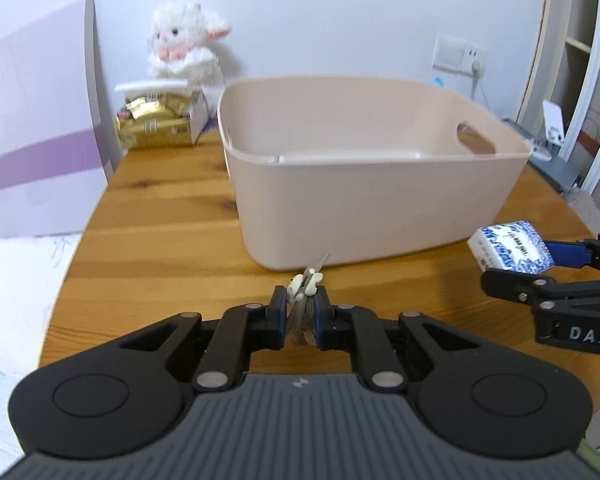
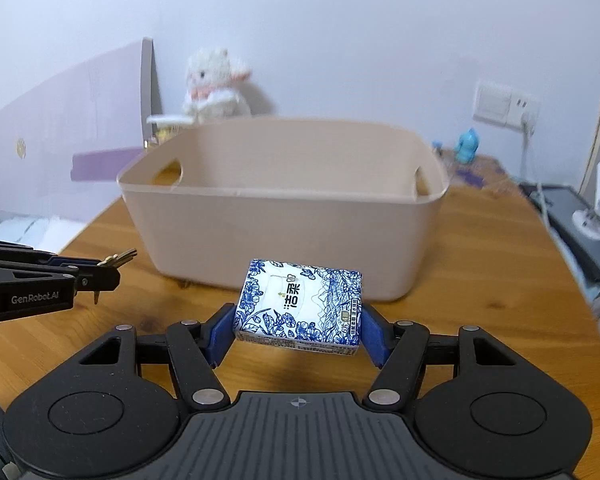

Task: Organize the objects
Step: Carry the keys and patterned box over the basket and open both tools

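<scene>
Keys (image 1: 305,280) — pinched in left hand-held gripper (image 1: 302,304)

Both tools (image 1: 302,312) (image 2: 298,330) clamped, loaded

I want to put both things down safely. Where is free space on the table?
Bare wood lies left of the bin, between it and the gold box. The strip before the bin is crowded by the left tool with keys and the right tool with tissue pack.

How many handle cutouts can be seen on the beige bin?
2. One is in the bin's left end wall, the other in its right end wall. The left wrist view shows only one.
</scene>
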Tool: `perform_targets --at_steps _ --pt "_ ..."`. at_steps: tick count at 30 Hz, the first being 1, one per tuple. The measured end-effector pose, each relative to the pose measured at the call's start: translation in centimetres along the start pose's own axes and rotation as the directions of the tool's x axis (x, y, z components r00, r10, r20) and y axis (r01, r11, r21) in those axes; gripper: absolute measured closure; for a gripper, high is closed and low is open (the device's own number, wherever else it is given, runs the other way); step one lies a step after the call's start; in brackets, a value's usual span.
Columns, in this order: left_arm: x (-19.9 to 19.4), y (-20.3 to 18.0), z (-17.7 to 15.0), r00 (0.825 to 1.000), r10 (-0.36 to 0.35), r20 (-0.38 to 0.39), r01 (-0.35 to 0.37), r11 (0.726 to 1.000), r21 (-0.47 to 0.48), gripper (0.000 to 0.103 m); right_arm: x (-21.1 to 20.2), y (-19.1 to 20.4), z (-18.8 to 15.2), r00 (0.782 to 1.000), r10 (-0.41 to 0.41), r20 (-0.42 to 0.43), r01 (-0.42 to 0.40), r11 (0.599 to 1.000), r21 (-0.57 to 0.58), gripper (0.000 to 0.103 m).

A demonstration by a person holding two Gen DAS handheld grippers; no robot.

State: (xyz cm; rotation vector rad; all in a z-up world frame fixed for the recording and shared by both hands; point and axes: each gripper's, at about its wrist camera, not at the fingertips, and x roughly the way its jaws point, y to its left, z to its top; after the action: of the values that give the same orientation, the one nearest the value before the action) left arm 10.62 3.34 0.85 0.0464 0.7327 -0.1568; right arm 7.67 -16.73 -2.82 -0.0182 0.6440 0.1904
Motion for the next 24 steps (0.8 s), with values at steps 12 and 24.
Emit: perform_targets --at_steps 12,24 --pt "-3.6 -1.2 4.1 0.99 0.005 0.14 -0.01 0.999 0.033 0.088 -2.8 -2.2 4.0 0.988 -0.04 0.151 0.04 0.999 0.006 0.041" --pt "1.7 -2.3 9.3 0.993 0.024 0.115 -0.03 0.998 0.051 0.088 1.2 -4.4 8.6 0.981 -0.076 0.177 0.077 0.997 0.003 0.041"
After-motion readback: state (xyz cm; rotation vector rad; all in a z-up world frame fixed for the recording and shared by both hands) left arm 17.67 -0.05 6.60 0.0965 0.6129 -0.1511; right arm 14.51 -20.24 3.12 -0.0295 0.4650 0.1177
